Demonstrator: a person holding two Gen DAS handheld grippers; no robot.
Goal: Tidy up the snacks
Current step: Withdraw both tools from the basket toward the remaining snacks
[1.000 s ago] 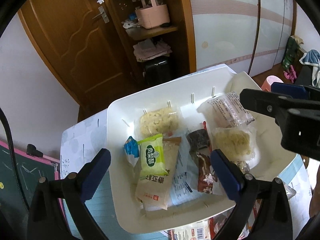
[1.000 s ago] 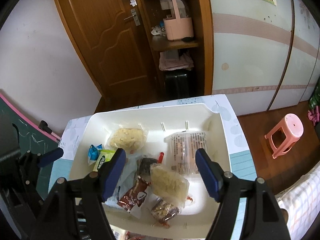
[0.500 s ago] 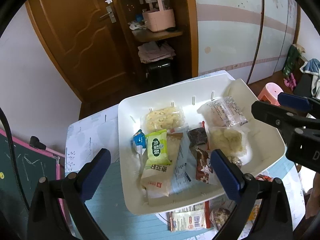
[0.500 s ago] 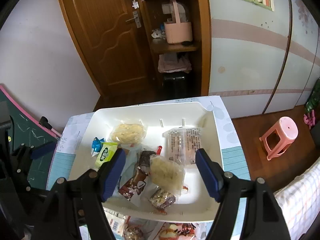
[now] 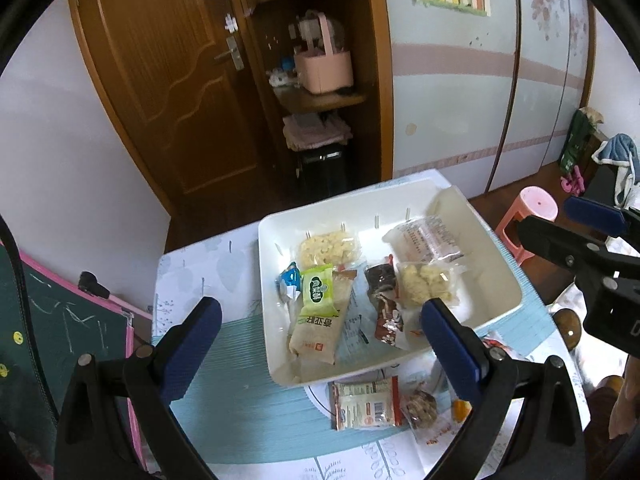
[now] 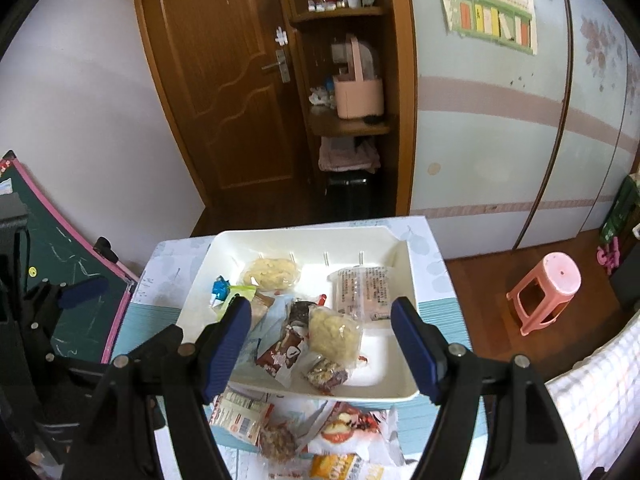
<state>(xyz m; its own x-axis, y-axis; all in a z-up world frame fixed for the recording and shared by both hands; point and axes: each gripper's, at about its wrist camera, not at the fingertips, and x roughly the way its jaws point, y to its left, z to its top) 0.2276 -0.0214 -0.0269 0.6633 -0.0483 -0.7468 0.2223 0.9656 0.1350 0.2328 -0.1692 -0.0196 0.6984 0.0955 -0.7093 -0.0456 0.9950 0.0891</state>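
We hold both sets of jaws wide apart and empty: the left gripper [image 5: 320, 332] and the right gripper [image 6: 322, 334] hang above the white tray [image 5: 496, 264] on the table [image 5: 244, 412]. Most snack packets [image 6: 332, 332] lie inside the tray; a few loose packets [image 5: 364, 404] lie on the table just beside its near rim.

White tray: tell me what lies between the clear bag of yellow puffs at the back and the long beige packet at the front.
In the left wrist view, a green-and-white packet lies between them.
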